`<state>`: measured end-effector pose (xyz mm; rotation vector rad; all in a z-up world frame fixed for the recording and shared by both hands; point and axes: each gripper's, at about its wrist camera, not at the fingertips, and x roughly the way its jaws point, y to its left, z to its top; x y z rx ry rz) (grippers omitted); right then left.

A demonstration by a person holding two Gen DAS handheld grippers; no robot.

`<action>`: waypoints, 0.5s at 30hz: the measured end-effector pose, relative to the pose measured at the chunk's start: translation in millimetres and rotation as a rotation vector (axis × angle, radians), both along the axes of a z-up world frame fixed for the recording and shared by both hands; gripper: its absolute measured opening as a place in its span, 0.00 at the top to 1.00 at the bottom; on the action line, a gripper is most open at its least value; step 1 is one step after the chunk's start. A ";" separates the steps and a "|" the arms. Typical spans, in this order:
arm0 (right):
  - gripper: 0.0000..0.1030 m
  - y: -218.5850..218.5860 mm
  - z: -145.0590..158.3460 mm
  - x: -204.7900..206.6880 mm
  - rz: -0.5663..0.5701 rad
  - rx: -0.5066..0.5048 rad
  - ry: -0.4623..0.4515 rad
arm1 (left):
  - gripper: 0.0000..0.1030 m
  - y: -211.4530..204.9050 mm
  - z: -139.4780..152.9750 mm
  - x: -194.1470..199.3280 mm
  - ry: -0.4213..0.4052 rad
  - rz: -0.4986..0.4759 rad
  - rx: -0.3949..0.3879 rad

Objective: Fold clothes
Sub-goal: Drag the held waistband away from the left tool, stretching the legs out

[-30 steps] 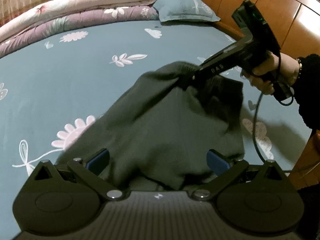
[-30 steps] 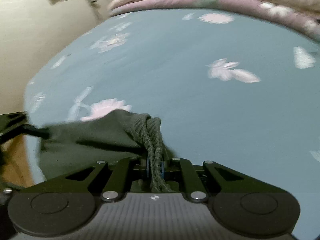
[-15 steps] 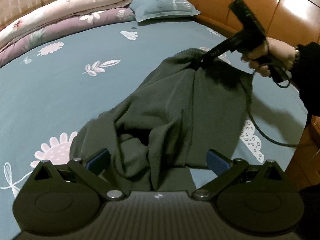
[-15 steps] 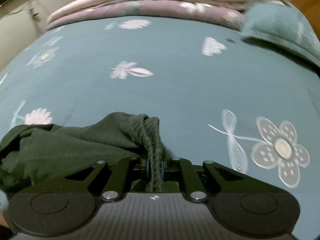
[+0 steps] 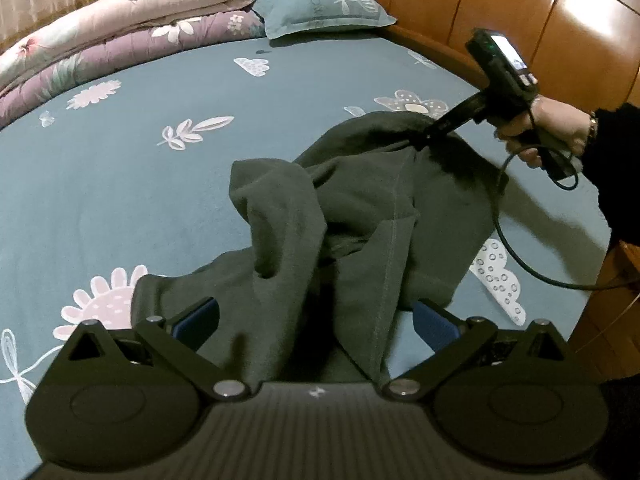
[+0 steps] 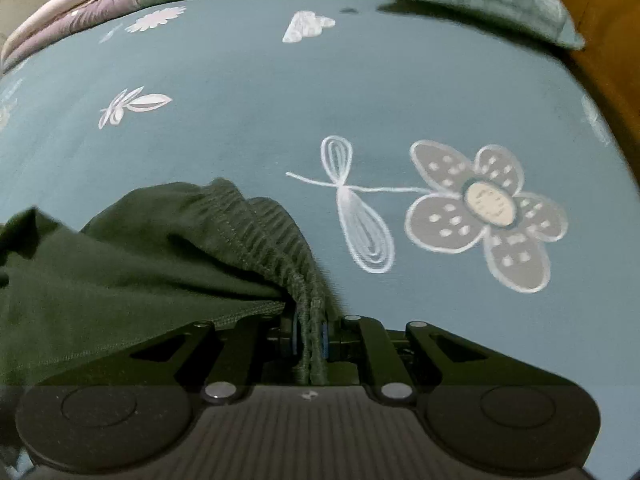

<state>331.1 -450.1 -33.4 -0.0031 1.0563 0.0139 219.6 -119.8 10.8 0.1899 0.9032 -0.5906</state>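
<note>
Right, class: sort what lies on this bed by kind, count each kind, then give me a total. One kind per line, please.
Dark green garment: 1
Folded quilts stacked at the far side: 2
Teal pillow: 1
Hand-held gripper, left and right: 2
Total: 6

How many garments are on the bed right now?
1: dark green trousers lie crumpled mid-bedsheet, waistband clamped in the right gripper. Others may be hidden outside the views.
</note>
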 end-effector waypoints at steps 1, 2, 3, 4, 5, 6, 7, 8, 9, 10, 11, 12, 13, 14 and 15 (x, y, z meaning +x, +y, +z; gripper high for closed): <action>0.87 -3.2 1.1 -2.9 -0.006 0.002 0.004 | 0.01 -1.0 -0.7 0.6 0.003 -0.005 -0.004; 0.86 -6.6 1.7 -5.6 -0.013 0.006 0.010 | 0.01 -2.7 -1.8 1.7 0.006 -0.012 -0.004; 0.85 -9.2 1.1 -8.4 -0.008 0.011 0.019 | 0.01 -4.4 -2.9 2.8 0.009 -0.018 -0.004; 0.84 -11.6 0.3 -11.3 0.000 0.017 0.030 | 0.01 -6.3 -3.9 3.7 0.011 -0.024 -0.004; 0.79 -13.7 1.1 -14.7 -0.008 0.004 0.028 | 0.01 -8.2 -4.6 4.0 0.010 -0.030 -0.003; 0.69 -15.5 3.0 -17.6 -0.015 0.000 0.023 | 0.01 -9.5 -4.8 4.3 0.011 -0.035 -0.005; 0.65 -17.8 6.6 -20.8 -0.019 0.006 0.010 | 0.01 -10.5 -4.9 4.4 0.012 -0.040 -0.009; 0.63 -20.8 12.7 -24.9 -0.023 0.026 -0.013 | 0.01 -11.2 -5.0 4.3 0.014 -0.044 -0.015; 0.56 -23.0 20.4 -28.5 -0.019 0.054 -0.034 | 0.01 -11.5 -5.3 3.7 0.015 -0.047 -0.020; 0.49 -23.1 27.0 -28.3 -0.007 0.086 -0.059 | 0.01 -11.8 -5.7 3.3 0.016 -0.048 -0.025; 0.48 -22.8 33.8 -27.6 0.004 0.113 -0.085 | 0.01 -12.2 -6.0 3.0 0.017 -0.046 -0.028; 0.45 -22.5 40.6 -26.9 0.016 0.138 -0.112 | 0.01 -12.5 -6.3 2.7 0.017 -0.041 -0.030; 0.43 -21.8 43.8 -21.8 0.022 0.150 -0.128 | 0.01 -12.7 -6.6 2.4 0.019 -0.031 -0.032; 0.42 -21.0 46.3 -15.7 0.026 0.159 -0.142 | 0.01 -12.7 -7.0 2.1 0.022 -0.011 -0.033; 0.38 -20.2 48.7 -9.6 0.030 0.169 -0.155 | 0.01 -12.7 -7.3 1.4 0.025 -0.004 -0.036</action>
